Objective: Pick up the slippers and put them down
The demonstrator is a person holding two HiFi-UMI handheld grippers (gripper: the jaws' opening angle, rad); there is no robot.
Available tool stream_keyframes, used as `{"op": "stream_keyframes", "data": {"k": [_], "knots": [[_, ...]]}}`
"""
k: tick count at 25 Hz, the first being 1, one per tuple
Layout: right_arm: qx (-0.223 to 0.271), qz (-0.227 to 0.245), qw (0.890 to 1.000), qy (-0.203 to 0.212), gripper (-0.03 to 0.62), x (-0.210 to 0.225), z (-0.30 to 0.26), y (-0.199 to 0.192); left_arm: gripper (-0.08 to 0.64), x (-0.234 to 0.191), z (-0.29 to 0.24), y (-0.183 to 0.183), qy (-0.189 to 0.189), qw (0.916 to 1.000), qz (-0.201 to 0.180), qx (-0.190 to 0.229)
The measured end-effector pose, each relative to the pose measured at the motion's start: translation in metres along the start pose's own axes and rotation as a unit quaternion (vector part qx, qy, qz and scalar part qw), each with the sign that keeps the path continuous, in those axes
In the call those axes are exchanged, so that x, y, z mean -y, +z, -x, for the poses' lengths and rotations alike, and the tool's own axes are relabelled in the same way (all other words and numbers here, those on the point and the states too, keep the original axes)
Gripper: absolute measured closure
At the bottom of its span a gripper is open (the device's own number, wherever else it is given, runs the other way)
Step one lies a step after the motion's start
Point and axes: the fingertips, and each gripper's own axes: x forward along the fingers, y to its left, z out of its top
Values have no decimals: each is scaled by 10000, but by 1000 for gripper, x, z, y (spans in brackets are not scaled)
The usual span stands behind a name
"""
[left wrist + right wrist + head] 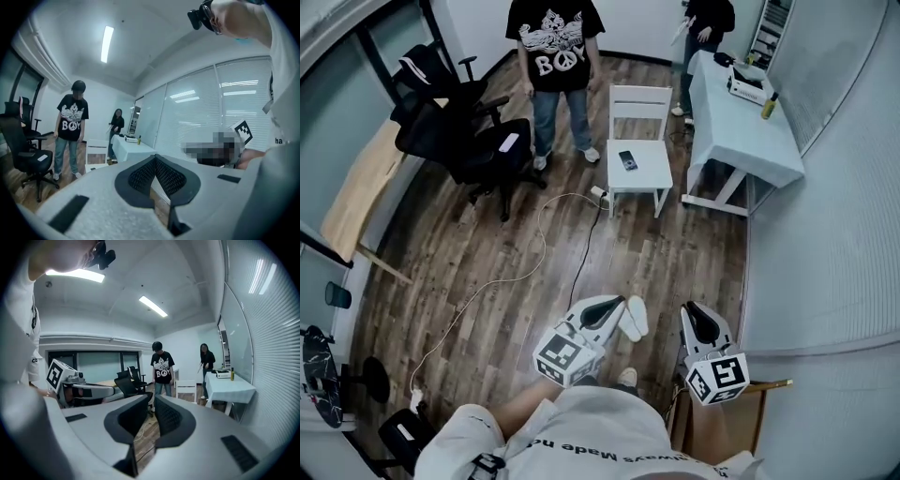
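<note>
Slippers lie on the floor between my left gripper and right gripper. Ahead, a phone lies on a chair, with a table to its right.

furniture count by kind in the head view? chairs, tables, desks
White chair: 1
Black office chair: 2
White table: 1
Wooden desk: 1
Total: 5

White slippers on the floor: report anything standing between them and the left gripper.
Nothing visible does. In the head view the white slippers lie on the brown wood floor, just past the tips of the left gripper.
</note>
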Motion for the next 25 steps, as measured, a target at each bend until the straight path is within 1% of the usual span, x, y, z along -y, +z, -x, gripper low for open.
{"op": "stream_keyframes", "data": {"k": [7, 12, 16, 19, 22, 25], "knots": [[399, 215, 9989, 144, 545, -24, 19, 57, 549, 22, 21, 61, -79, 9986, -230, 466], [570, 368, 9974, 256, 545, -41, 26, 79, 549, 30, 40, 91, -42, 9962, -349, 791], [615, 383, 9969, 306, 554, -52, 27, 86, 549, 30, 51, 101, 28, 9951, -467, 874], [622, 471, 9965, 311, 554, -55, 25, 91, 549, 28, 50, 101, 60, 9949, -440, 904], [639, 502, 9963, 295, 555, -56, 22, 92, 549, 25, 47, 97, 112, 9957, -426, 813], [634, 498, 9964, 262, 555, -57, 21, 93, 549, 28, 48, 98, 57, 9959, -383, 816]]}}
